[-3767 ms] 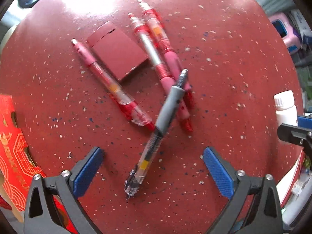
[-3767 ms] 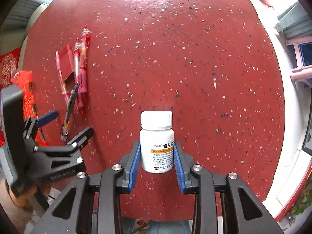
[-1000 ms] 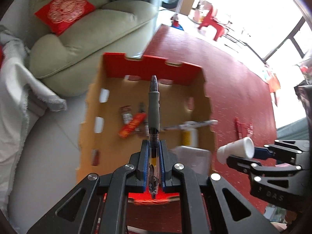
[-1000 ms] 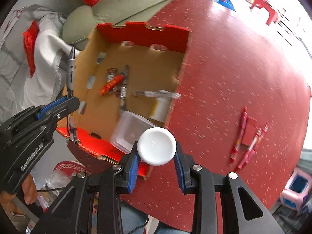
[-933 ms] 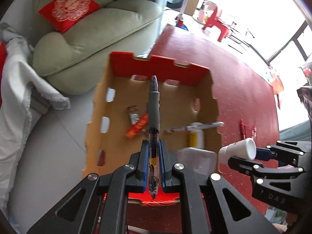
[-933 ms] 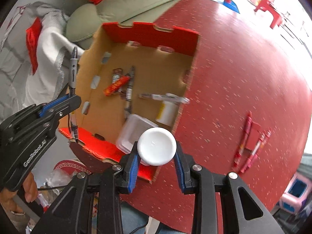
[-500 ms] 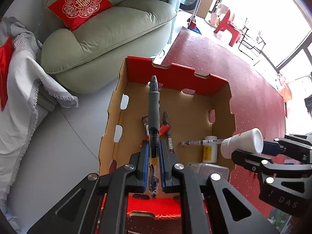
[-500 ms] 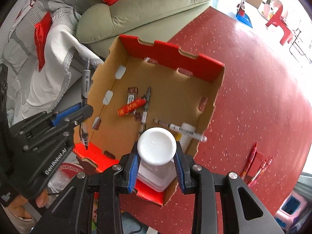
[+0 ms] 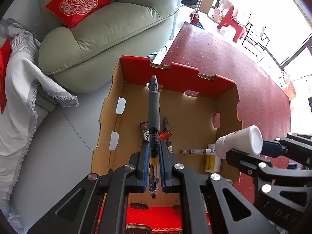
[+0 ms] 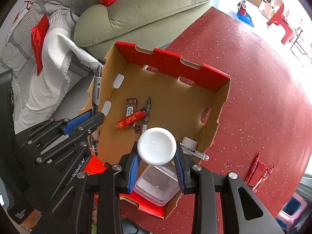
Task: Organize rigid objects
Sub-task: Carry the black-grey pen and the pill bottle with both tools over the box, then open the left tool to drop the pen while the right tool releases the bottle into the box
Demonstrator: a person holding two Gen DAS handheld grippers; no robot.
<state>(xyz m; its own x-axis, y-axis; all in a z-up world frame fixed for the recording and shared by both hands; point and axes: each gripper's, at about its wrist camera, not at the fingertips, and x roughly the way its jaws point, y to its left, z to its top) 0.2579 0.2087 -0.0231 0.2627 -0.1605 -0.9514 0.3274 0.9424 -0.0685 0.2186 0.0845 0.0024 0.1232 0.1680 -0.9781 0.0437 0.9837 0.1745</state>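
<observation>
My left gripper (image 9: 153, 156) is shut on a grey pen (image 9: 153, 105) and holds it above the open cardboard box (image 9: 175, 74). It also shows in the right wrist view (image 10: 85, 117) at the box's left wall. My right gripper (image 10: 157, 161) is shut on a white pill bottle (image 10: 157, 146), cap towards the camera, above the box's (image 10: 171, 60) near right part. In the left wrist view the bottle (image 9: 239, 142) hangs over the box's right side. In the box lie a pen (image 10: 146, 113), a red packet (image 10: 130, 120), a marker (image 10: 195, 152), a clear plastic tub (image 10: 156, 185) and a small bottle (image 9: 211, 159).
The box stands at the edge of a red speckled table (image 10: 253, 78). Several red pens and a dark red case (image 10: 257, 171) lie on the table at the right. A green sofa (image 9: 105, 29) and a white blanket (image 10: 48, 74) are beyond the box.
Both grippers have moved further over the box with the pen and the bottle still held. The box now fills more of both views.
</observation>
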